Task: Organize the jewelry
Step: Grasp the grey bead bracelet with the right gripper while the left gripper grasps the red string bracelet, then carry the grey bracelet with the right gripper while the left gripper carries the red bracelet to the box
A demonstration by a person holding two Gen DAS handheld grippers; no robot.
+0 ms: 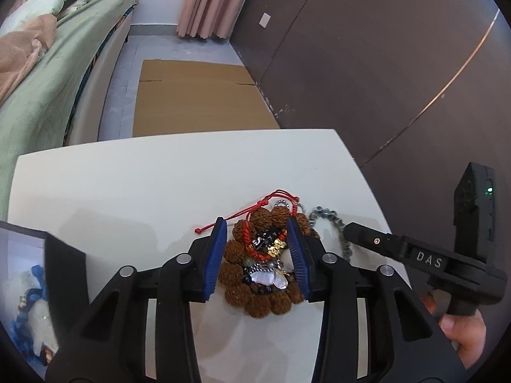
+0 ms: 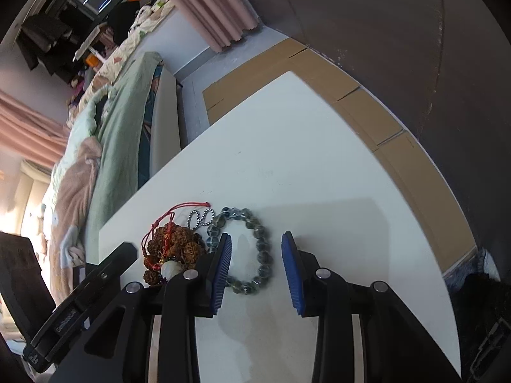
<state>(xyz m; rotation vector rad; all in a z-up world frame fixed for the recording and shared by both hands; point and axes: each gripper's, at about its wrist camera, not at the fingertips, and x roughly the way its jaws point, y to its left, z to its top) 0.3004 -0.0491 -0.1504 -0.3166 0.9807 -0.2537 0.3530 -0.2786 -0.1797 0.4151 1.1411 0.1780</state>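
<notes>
White table [image 1: 127, 185] holds a jewelry pile [image 1: 262, 265] between the spread fingers of the left gripper [image 1: 259, 228]; its tangled pieces blur together. Right gripper [image 2: 256, 239] gapes over a grey bead bracelet [image 2: 255, 249], partly hidden by one finger. Left, an open box [image 1: 28, 287] is cut off.

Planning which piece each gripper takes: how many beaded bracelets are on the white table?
2: brown bracelet between the left gripper's fingers, grey-green bracelet between the right gripper's. The brown pile may hide more.

"DAS" in white letters on right gripper [image 1: 348, 231] body; nothing else legible.
</notes>
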